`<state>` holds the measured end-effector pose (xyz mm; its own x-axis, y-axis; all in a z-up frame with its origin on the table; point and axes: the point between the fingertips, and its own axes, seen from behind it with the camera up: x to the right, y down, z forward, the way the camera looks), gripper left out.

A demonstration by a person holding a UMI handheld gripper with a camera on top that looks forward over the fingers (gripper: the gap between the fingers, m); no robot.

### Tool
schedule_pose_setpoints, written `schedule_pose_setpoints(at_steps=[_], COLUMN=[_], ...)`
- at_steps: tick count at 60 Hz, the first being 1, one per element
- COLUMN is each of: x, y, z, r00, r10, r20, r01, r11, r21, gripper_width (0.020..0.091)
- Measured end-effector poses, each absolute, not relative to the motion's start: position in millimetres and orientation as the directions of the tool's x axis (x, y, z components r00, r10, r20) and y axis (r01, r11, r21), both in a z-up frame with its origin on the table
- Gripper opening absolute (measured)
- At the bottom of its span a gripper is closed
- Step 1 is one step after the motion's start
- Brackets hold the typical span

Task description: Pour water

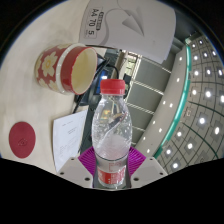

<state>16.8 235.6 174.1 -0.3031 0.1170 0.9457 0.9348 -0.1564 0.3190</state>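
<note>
Clear plastic water bottle [111, 135] with red cap and red label band near its base, upright, pinched between the magenta pads [88, 160] of the gripper [110, 170], pressed on both sides. Far left, tilted red-patterned paper cup [66, 67] with cream inside. Near left, round red disc [22, 139]. White paper sheet [72, 135] just left of the bottle.

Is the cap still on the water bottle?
Yes, capped. The water bottle between the fingers wears its red cap on the neck, closed. The paper cup beyond it lies tipped in view.
</note>
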Motion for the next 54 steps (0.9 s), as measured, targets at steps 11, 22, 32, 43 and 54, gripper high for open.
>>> schedule_pose_setpoints(at_steps=[11, 22, 32, 43, 54], x=[14.8, 7.1, 3.2, 2.9, 3.4], y=[219.7, 190.7, 165.7, 153.3, 150.8], z=[182.1, 185.4, 149.5, 101.4, 71.5], r00=[0.136, 0.729, 0.936, 0.965, 0.972], r10=[0.141, 0.168, 0.206, 0.237, 0.226], r20=[0.981, 0.664, 0.286, 0.109, 0.059], r01=[0.976, 0.683, 0.341, 0.191, 0.135], r11=[-0.187, -0.252, -0.33, -0.358, -0.339], r21=[-0.108, -0.686, -0.88, -0.914, -0.931], gripper_width=[0.0374, 0.0376, 0.0376, 0.038, 0.0398])
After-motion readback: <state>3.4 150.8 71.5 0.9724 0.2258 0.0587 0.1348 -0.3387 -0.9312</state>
